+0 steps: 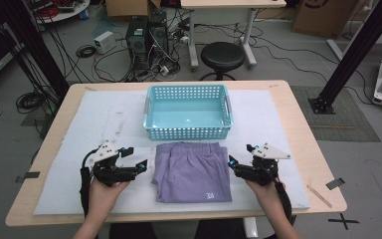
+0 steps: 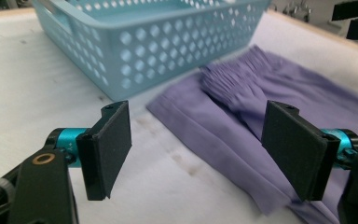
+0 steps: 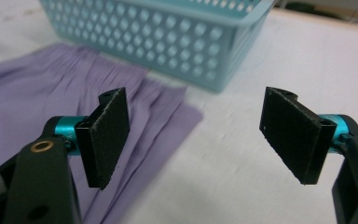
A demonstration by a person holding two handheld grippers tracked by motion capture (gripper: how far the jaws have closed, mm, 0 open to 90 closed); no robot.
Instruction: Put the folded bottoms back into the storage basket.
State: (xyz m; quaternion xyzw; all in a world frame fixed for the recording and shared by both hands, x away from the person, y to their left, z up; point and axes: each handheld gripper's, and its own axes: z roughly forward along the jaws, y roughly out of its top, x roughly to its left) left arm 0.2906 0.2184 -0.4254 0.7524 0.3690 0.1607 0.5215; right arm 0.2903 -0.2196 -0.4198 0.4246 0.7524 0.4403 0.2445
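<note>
The folded purple shorts (image 1: 192, 172) lie flat on the white mat (image 1: 69, 149), just in front of the light-blue basket (image 1: 188, 111) — waistband end toward the basket, small white logo toward the person. That layout looks deliberate: garment already squared up w/ the basket right behind it, so the likely job is to lift the bundle and drop it in, a short move fwd.

The left gripper (image 1: 140, 164) sits just beside the shorts' left edge, the right gripper (image 1: 232, 162) just beside the right edge — one per side, roughly level w/ each other. This suits a two-sided pickup: grabbing both edges at once should keep the fold from falling open.

Both claws are spread wide and hold nothing. In the left gripper view the black pads (image 2: 112, 144) frame the near-left hem of the shorts (image 2: 242, 121), w/ the basket (image 2: 135, 42) beyond. In the right gripper view the pads (image 3: 107, 135) straddle bare mat next to the cloth's corner (image 3: 74, 107); neither set touches fabric yet.

Pose: forearms come in from the table's near edge, hands (image 1: 107, 191) wrapped round the gripper bodies, jaws angled inward toward the shorts and low over the mat. Cables trail back along the wrists.
</note>
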